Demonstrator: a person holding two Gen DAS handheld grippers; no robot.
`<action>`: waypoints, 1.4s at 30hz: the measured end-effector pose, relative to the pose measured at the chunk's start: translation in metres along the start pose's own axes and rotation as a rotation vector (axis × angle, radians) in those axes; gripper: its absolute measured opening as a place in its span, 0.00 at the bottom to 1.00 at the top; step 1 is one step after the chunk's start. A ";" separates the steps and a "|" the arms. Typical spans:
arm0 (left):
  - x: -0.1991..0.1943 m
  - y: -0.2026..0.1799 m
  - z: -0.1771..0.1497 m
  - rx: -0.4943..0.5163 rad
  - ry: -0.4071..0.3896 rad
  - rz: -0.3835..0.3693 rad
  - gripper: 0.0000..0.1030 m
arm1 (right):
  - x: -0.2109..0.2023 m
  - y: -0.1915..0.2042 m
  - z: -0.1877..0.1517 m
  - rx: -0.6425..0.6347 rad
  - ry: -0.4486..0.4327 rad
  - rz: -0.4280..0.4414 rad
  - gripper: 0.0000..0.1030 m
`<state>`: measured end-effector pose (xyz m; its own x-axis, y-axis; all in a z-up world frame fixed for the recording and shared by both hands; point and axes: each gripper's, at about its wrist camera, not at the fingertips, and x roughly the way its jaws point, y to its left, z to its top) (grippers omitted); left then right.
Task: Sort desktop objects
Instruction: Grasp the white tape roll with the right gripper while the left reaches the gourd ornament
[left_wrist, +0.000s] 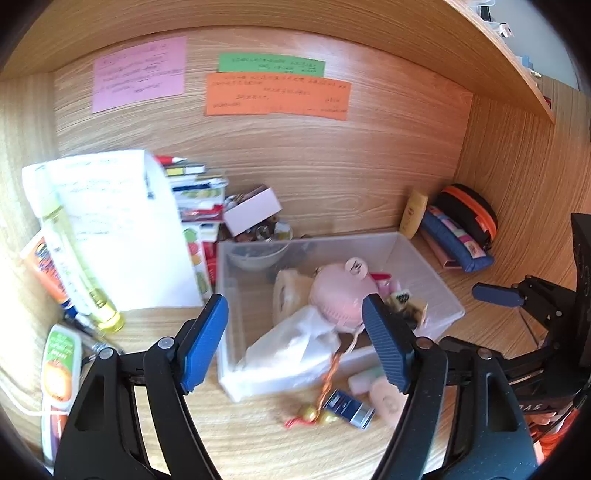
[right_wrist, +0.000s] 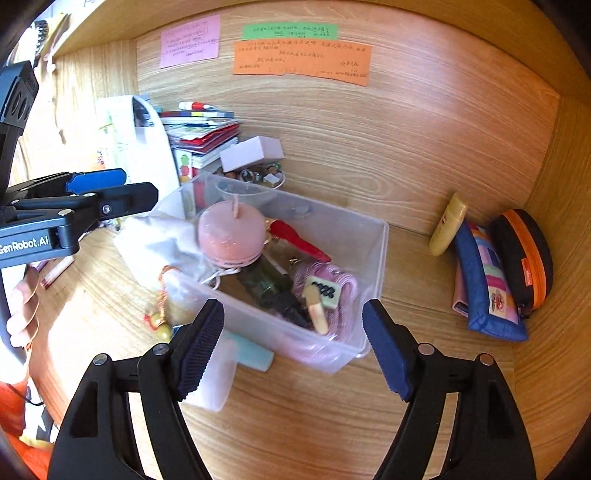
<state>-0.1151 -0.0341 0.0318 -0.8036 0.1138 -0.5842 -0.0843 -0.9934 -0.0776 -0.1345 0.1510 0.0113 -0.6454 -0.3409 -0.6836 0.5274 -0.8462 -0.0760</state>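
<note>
A clear plastic bin stands on the wooden desk. It holds a pink round fan, a white plastic bag, a roll of tape, a mahjong tile, a pink cord and a dark bottle. My left gripper is open and empty above the bin's near side. My right gripper is open and empty at the bin's near wall. A gold charm on a red cord, a small blue box and a pale tube lie beside the bin.
A white paper bag, a stack of books and a bowl of small items stand at the back left. Tubes and a yellow bottle lie at far left. Pouches and a yellow tube sit at the right corner.
</note>
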 end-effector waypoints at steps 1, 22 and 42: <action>-0.002 0.001 -0.003 0.001 0.005 0.005 0.73 | -0.001 0.002 -0.002 0.001 0.001 0.005 0.73; 0.020 0.010 -0.081 0.023 0.209 -0.001 0.67 | 0.040 0.042 -0.040 0.034 0.151 0.136 0.56; 0.070 -0.014 -0.088 0.075 0.338 -0.050 0.52 | 0.042 0.018 -0.040 0.080 0.158 0.152 0.26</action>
<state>-0.1177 -0.0107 -0.0792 -0.5582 0.1480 -0.8164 -0.1718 -0.9833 -0.0608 -0.1299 0.1378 -0.0473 -0.4639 -0.4038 -0.7885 0.5623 -0.8220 0.0901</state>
